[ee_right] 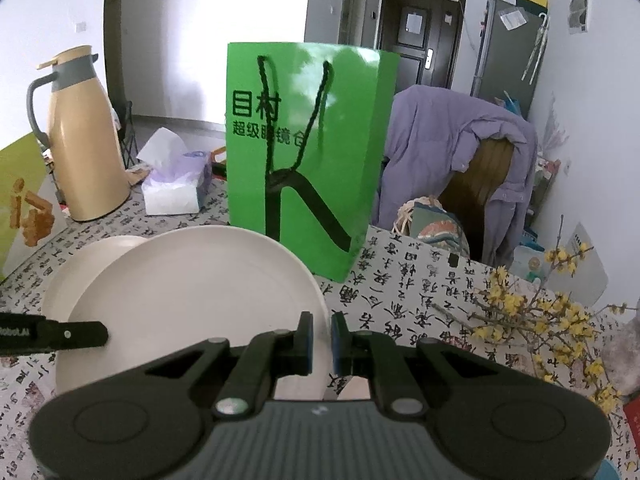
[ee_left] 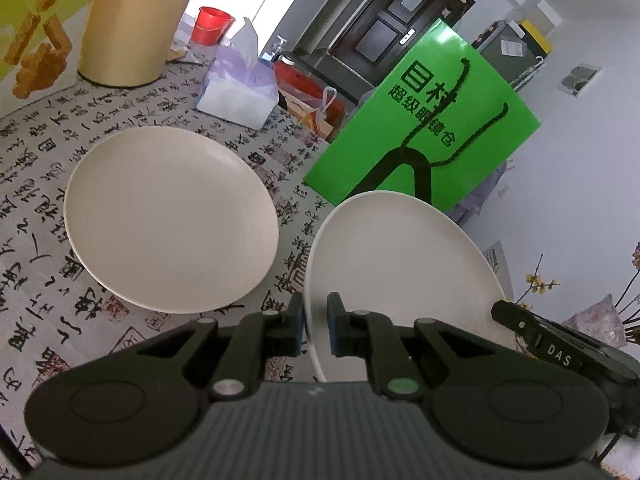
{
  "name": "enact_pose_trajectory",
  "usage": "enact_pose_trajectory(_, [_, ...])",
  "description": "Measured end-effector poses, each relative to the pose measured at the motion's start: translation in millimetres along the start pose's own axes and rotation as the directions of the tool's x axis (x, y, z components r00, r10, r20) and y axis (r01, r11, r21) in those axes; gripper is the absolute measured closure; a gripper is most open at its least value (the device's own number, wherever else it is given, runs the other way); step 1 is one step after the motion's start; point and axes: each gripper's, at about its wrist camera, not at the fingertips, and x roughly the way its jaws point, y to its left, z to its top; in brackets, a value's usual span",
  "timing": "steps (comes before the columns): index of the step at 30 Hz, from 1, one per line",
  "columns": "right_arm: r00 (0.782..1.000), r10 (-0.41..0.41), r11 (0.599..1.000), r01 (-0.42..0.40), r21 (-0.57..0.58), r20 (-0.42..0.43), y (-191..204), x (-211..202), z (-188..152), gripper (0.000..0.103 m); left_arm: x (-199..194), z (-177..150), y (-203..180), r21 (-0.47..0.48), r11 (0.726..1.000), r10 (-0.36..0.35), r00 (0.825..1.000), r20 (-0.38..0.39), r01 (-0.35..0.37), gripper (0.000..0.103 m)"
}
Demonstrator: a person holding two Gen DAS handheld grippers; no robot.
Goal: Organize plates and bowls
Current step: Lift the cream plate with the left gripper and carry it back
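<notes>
Left wrist view: both grippers — left gripper, right gripper — pinch opposite rims of one round white ceramic plate, held tilted beside a second white plate lying on the calligraphy-print tablecloth.

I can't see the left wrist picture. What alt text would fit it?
Two grippers, left and right, are shut on opposite rims of a white plate held above a patterned tablecloth, beside a second plate lying flat. A green bag stands behind.

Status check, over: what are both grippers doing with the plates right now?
Left hand-held gripper and right hand-held gripper shut on lifted plate. Second plate on table. Green bag close behind.
</notes>
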Motion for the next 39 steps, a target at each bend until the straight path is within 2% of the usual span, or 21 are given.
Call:
enact_pose_trajectory(23, [0.997, 0.024, 0.997, -0.03, 0.074, 0.075, -10.8, -66.0, -12.8, 0.094, -59.4, -8.4, -29.7, 0.056, 0.998, -0.004, 0.998, 0.065, 0.0, 0.091])
enact_pose_trajectory(39, [0.991, 0.018, 0.993, -0.033, 0.111, 0.133, -13.9, -118.8, -31.8, 0.094, -98.8, -27.7, -41.6, 0.099, 0.995, -0.026, 0.996, 0.086, 0.017, 0.091])
